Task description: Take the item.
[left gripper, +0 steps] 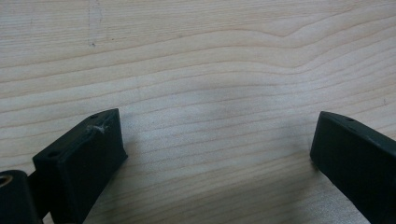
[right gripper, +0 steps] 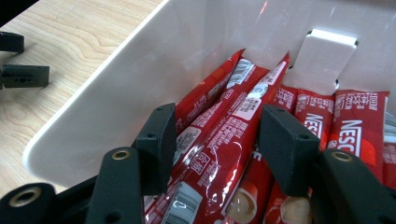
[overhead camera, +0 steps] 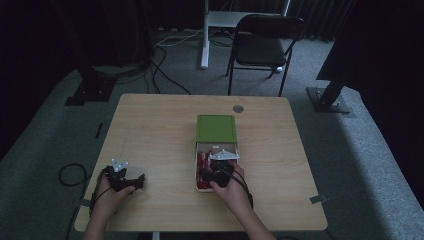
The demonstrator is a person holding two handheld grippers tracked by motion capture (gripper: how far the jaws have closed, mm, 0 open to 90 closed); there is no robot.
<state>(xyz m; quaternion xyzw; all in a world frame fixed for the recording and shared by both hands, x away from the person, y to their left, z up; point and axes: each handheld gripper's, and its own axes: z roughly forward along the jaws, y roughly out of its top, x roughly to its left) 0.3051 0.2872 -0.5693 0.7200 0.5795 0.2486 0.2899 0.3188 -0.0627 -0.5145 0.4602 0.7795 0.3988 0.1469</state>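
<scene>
A white box with its green lid slid back lies on the wooden table. Several red stick packets lie inside it. My right gripper reaches down into the box. In the right gripper view its jaws straddle two red packets that fill the gap between them; I see no squeeze on the wrappers. My left gripper rests at the table's front left, open wide over bare wood, with nothing between its fingers.
The box's white wall rises close on the left of my right jaws. A small grey disc sits in the table near its far edge. A black folding chair and stand legs lie beyond the table.
</scene>
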